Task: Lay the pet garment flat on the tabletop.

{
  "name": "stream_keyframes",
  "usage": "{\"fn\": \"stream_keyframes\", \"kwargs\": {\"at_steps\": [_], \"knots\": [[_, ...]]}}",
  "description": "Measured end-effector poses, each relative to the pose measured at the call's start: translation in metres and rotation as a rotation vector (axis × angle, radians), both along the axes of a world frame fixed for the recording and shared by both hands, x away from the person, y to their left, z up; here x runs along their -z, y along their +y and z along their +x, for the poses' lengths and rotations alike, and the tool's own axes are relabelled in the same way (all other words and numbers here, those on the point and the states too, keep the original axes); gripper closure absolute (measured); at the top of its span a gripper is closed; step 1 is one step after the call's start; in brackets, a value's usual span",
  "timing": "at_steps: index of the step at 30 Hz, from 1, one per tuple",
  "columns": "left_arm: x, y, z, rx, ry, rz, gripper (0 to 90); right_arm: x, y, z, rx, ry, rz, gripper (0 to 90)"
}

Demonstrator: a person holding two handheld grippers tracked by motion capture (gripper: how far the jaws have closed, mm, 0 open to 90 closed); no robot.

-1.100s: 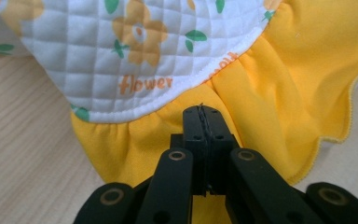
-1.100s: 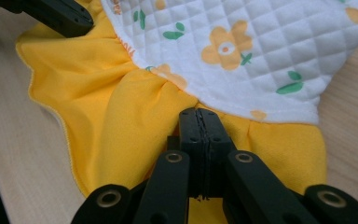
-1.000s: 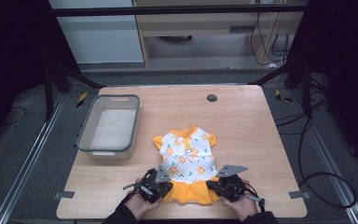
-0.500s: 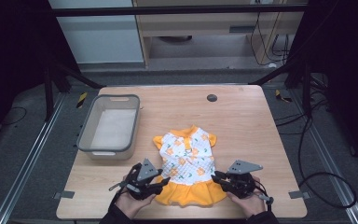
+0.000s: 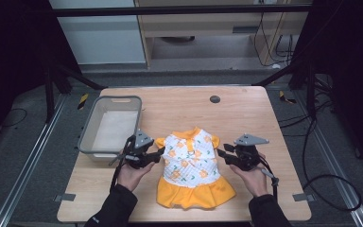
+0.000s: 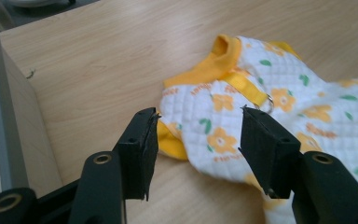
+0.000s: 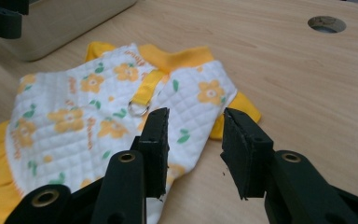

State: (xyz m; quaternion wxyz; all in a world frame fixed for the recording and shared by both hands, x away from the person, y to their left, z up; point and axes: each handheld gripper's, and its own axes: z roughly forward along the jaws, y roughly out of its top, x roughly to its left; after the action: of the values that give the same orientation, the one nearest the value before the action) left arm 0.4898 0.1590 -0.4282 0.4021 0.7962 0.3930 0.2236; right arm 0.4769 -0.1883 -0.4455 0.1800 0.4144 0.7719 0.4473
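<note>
Both hand-held grippers (image 5: 159, 153) (image 5: 223, 154) moved from hem to sleeves of dress (image 5: 191, 163), jaws opening

One overhead camera, two riding on the grippers

The high view looks forward and down on the whole table (image 5: 246, 101) from above the person's side. Each gripper view sits low and close, looking along its jaws from opposite sides; all three share the small dress (image 5: 190, 163) (image 6: 279, 107) (image 7: 98, 116).

Both hand-held grippers (image 5: 157, 154) (image 5: 223, 154) off hem, open.
</note>
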Motion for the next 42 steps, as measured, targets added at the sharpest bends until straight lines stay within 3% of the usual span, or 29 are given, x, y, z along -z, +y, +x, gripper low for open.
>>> {"fn": "stream_keyframes", "kwargs": {"at_steps": [5, 11, 14, 15, 17, 20, 22, 24, 28, 30, 33, 34, 36, 37, 40, 42], "knots": [[0.005, -0.007, 0.027, -0.039, 0.012, 0.006, 44.3, 0.007, 0.009, 0.034, 0.031, 0.035, -0.017, 60.6], [0.023, -0.013, 0.048, -0.077, 0.063, 0.038, 42.8, 0.024, 0.019, 0.067, 0.093, 0.087, -0.094, 59.2], [0.035, -0.016, 0.057, -0.093, 0.098, 0.063, 42.8, 0.033, 0.02, 0.079, 0.118, 0.106, -0.103, 58.7], [0.039, -0.017, 0.059, -0.098, 0.115, 0.053, 42.8, 0.037, 0.021, 0.083, 0.125, 0.114, -0.108, 58.8], [0.045, -0.017, 0.062, -0.098, 0.144, 0.044, 43.4, 0.044, 0.022, 0.087, 0.132, 0.128, -0.126, 58.8], [0.052, -0.021, 0.063, -0.09, 0.157, 0.052, 46.2, 0.051, 0.023, 0.09, 0.131, 0.139, -0.132, 59.6], [0.056, -0.022, 0.064, -0.094, 0.163, 0.073, 49.3, 0.055, 0.023, 0.091, 0.13, 0.138, -0.13, 60.9], [0.062, -0.023, 0.066, -0.099, 0.197, 0.082, 53.0, 0.056, 0.025, 0.09, 0.13, 0.131, -0.125, 65.0], [0.065, -0.028, 0.062, -0.117, 0.185, 0.083, 63.1, 0.055, 0.032, 0.086, 0.119, 0.13, -0.145, 83.9], [0.064, -0.031, 0.06, -0.119, 0.188, 0.089, 70.5, 0.054, 0.036, 0.083, 0.118, 0.118, -0.164, 86.6], [0.062, -0.032, 0.06, -0.114, 0.189, 0.092, 79.6, 0.052, 0.034, 0.08, 0.116, 0.115, -0.14, 87.5], [0.06, -0.03, 0.061, -0.11, 0.188, 0.062, 80.8, 0.05, 0.033, 0.079, 0.116, 0.104, -0.12, 87.6], [0.053, -0.025, 0.062, -0.115, 0.162, -0.009, 81.9, 0.044, 0.029, 0.077, 0.12, 0.067, -0.091, 87.6], [0.047, -0.023, 0.063, -0.113, 0.142, -0.022, 82.1, 0.04, 0.027, 0.077, 0.12, 0.044, -0.07, 87.6], [0.029, -0.027, 0.066, -0.114, 0.055, -0.037, 82.3, 0.026, 0.023, 0.077, 0.128, -0.044, -0.035, 87.6], [0.019, -0.031, 0.068, -0.114, 0.01, -0.044, 82.3, 0.02, 0.024, 0.077, 0.149, -0.104, -0.037, 87.5]]}}
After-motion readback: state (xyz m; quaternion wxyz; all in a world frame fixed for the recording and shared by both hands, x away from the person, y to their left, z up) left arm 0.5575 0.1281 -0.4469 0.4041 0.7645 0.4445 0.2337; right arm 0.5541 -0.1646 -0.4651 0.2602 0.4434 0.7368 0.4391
